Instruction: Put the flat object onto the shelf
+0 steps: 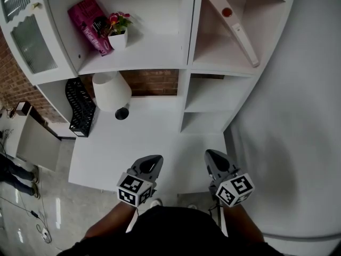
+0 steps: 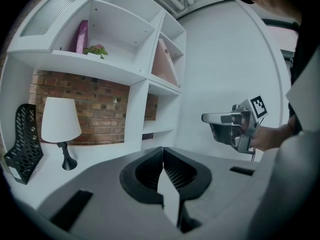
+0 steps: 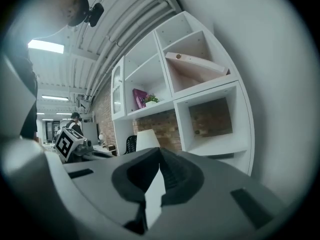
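Observation:
A flat pinkish board point(image 1: 232, 23) with a red dot leans diagonally inside the upper right compartment of the white shelf unit point(image 1: 186, 63). The same board point(image 2: 162, 64) shows in the left gripper view, and the board point(image 3: 195, 64) also shows in the right gripper view. Both grippers hover low over the front edge of the white desk point(image 1: 149, 137), well short of the shelves. My left gripper point(image 1: 151, 164) point(image 2: 162, 151) is shut with nothing between its jaws. My right gripper point(image 1: 214, 159) point(image 3: 160, 154) is also shut and empty, about a hand's width to the right.
A white-shaded lamp point(image 1: 111, 91) and a black mesh organiser point(image 1: 80, 108) stand at the desk's back left. A pink book point(image 1: 89, 25) and a small potted plant point(image 1: 118, 31) occupy the upper left shelf. A grey wall point(image 1: 298, 116) runs along the right.

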Demonstrator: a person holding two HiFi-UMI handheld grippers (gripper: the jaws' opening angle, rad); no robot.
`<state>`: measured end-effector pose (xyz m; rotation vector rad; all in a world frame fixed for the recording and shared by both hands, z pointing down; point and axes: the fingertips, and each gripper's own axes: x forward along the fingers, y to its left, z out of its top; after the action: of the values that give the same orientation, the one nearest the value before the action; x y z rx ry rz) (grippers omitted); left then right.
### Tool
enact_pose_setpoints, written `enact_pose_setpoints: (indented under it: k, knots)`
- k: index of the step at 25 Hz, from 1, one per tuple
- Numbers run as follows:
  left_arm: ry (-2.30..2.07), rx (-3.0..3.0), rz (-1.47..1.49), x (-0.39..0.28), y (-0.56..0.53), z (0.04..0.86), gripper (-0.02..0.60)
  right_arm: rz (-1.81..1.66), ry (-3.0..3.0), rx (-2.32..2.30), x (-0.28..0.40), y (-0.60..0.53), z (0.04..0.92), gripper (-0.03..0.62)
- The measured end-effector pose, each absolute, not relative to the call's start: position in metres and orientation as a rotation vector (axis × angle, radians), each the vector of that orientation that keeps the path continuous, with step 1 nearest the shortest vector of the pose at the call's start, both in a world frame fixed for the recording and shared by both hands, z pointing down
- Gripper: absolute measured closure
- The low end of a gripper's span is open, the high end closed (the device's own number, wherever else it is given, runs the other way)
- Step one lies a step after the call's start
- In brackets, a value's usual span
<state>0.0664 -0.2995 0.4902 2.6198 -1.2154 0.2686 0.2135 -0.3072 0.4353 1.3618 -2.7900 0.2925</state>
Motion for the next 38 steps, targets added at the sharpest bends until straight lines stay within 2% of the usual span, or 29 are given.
enact_pose_setpoints:
  k: [19, 38]
  knots:
    - [-1.165, 2.636, 0.296, 0.078, -0.287, 0.494, 0.576, 0.438, -2.737, 1.281, 0.203, -0.291, 0.490, 0.591]
    - [-1.176, 2.628, 0.278, 0.078, -0.288, 0.492, 0.575, 0.429, -2.751, 1.245, 0.194, -0.294, 0.491, 0.591]
